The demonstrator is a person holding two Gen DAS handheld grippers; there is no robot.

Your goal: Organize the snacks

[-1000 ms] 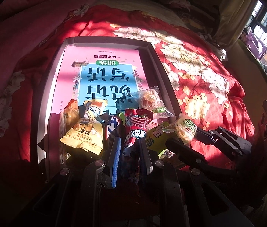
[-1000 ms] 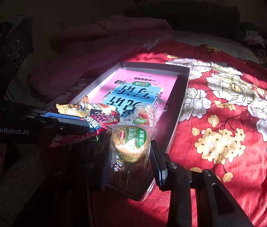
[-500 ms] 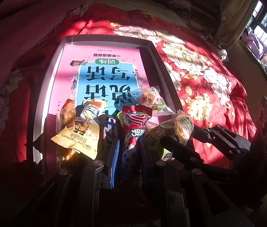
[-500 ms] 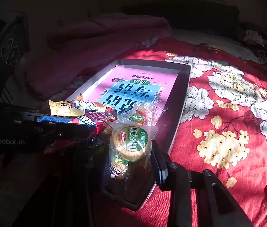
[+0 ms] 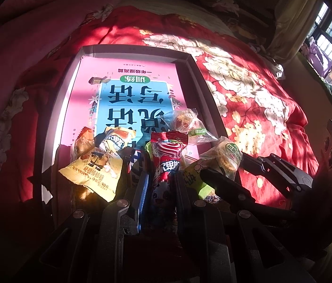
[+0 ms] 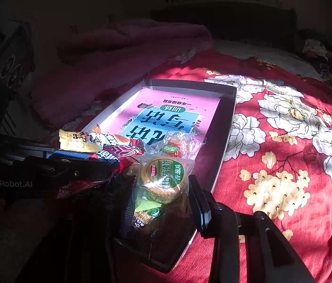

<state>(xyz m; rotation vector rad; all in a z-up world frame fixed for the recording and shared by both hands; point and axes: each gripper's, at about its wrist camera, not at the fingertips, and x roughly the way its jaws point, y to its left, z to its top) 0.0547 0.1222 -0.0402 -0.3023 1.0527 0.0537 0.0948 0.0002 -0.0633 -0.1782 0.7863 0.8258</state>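
Observation:
A shallow grey tray (image 5: 137, 48) lies on the red flowered bedspread with a pink and blue book (image 5: 128, 89) inside. Several snack packets are piled at its near end. My left gripper (image 5: 163, 172) is shut on a red snack packet (image 5: 166, 155), which stands upright in the pile. My right gripper (image 6: 162, 198) holds a round cracker packet with a green label (image 6: 163, 179) over the tray's near right corner. Its jaws are opening, with the wrapper still between the pads. In the left wrist view the right gripper (image 5: 224, 165) comes in from the right.
A yellow packet (image 5: 95, 174), a clear-wrapped snack (image 5: 184, 122) and a green packet (image 5: 196, 176) lie around the red one. A pink blanket (image 6: 118, 47) is bunched beyond the tray. A window (image 5: 330, 47) and a curtain are at the far right.
The cracker packet has tipped and come in against the pile at the tray's near right corner. The right jaws stand slightly wider. The left gripper and the red packet have not moved.

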